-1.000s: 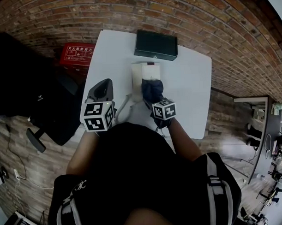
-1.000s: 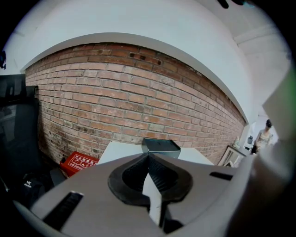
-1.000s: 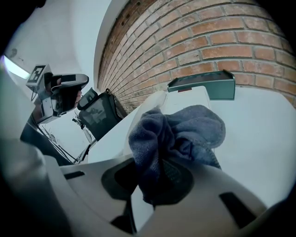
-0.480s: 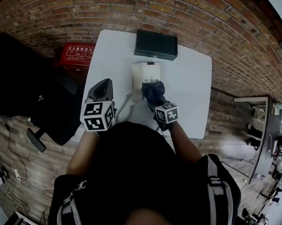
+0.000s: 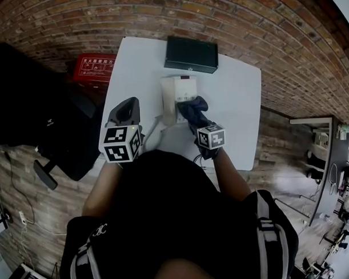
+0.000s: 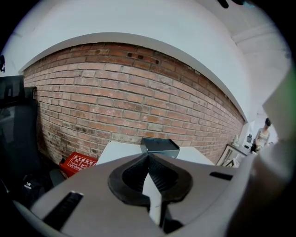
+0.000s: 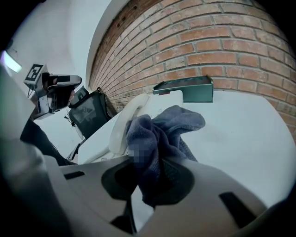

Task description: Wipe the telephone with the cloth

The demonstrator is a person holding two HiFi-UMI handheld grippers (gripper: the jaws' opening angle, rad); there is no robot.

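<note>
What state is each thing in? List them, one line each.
telephone: on the table, handset resting on it.
cloth: bunched, against the telephone.
right gripper: tongs shut on the cloth.
left gripper: tongs shut, empty, held away from the telephone.
dark green case: closed as far as shows, at the table's far edge.

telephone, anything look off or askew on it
Nothing stands out. The telephone sits square on the table, handset lying in place on it, with no visible damage or spill. The cloth in the right gripper rests on its right side.
</note>
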